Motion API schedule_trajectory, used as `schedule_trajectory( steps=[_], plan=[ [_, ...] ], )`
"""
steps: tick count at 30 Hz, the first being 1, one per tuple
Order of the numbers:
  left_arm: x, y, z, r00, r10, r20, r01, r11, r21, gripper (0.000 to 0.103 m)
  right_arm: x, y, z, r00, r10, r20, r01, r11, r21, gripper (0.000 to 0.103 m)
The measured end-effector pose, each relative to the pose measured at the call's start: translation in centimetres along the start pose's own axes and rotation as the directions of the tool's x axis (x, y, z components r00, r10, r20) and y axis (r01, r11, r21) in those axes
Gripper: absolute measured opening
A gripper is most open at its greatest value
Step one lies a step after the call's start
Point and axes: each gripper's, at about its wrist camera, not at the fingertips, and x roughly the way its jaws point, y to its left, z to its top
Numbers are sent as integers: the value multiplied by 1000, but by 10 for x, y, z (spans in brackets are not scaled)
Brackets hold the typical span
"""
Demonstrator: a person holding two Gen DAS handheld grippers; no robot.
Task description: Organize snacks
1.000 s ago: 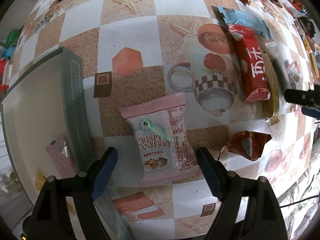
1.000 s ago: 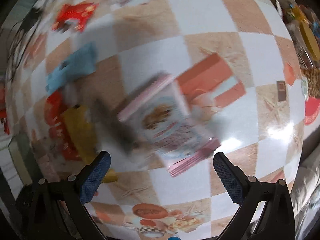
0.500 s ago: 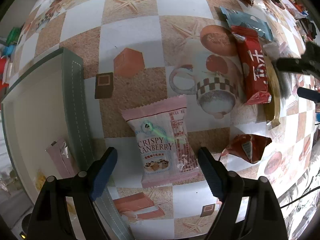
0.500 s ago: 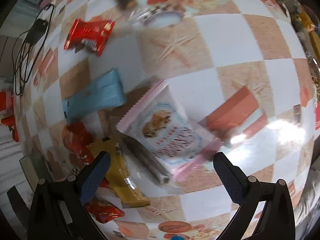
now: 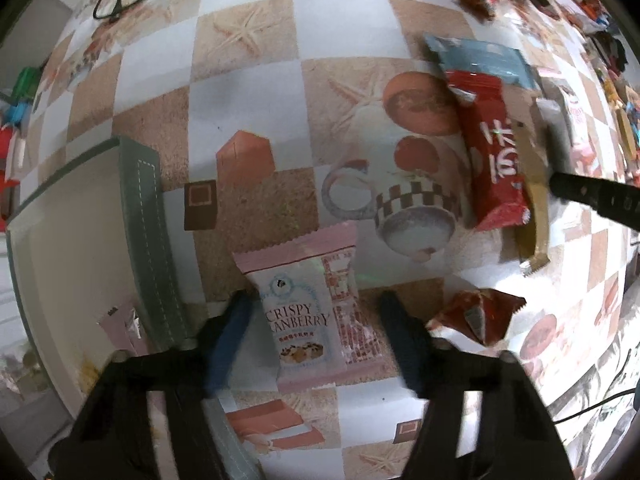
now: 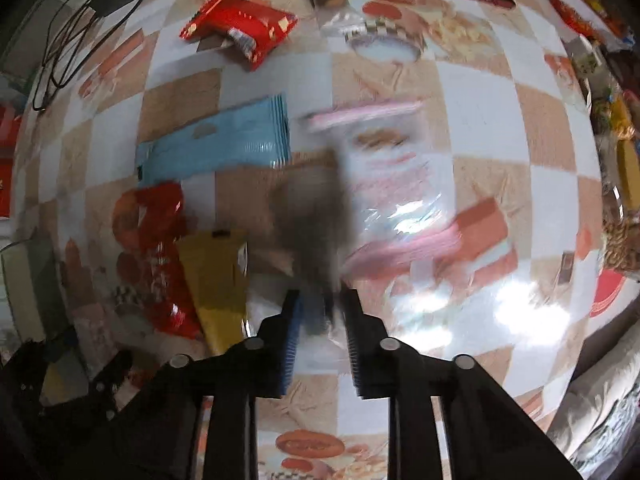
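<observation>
A pink Crispy Cranberry packet (image 5: 308,312) lies flat on the checked tablecloth, straight below my left gripper (image 5: 314,302). Its jaws are closing, and the blue pads stand just at the packet's two long edges. My right gripper (image 6: 322,332) is closing too, its jaws nearly together on the end of a dark grey snack stick (image 6: 312,224), which is blurred. A second pink packet (image 6: 392,184) lies just right of that stick. In the left wrist view the right gripper's black finger (image 5: 592,196) reaches in from the right edge.
A grey-green rimmed tray (image 5: 148,240) stands at the left with a pink sachet (image 5: 124,328) inside. Red (image 5: 492,152), blue (image 5: 480,60), yellow-brown (image 5: 532,200) and crumpled red (image 5: 480,316) packets lie on the right. Cables (image 6: 68,40) run along the far left.
The left jaws have narrowed around the cranberry packet. The right gripper has shifted over the dark stick and gone from wide open to nearly together on it.
</observation>
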Motion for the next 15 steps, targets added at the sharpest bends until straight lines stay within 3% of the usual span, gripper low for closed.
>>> schedule_trajectory(
  steps=[3, 10, 13, 15],
  plan=[
    [-2, -4, -6, 1000, -7, -2, 7, 999, 32, 50, -1, -9, -26, 999, 43, -18, -43, 999, 21, 23],
    [-1, -15, -36, 998, -62, -14, 62, 996, 63, 50, 10, -24, -93, 992, 95, -78, -92, 995, 37, 23],
    [1, -9, -42, 995, -99, -29, 100, 994, 36, 68, 16, -29, -116, 988, 120, -99, -115, 992, 55, 24],
    [2, -2, -44, 993, -112, -32, 112, 994, 17, 72, 16, -38, -125, 988, 115, -104, -107, 991, 78, 40]
  ],
)
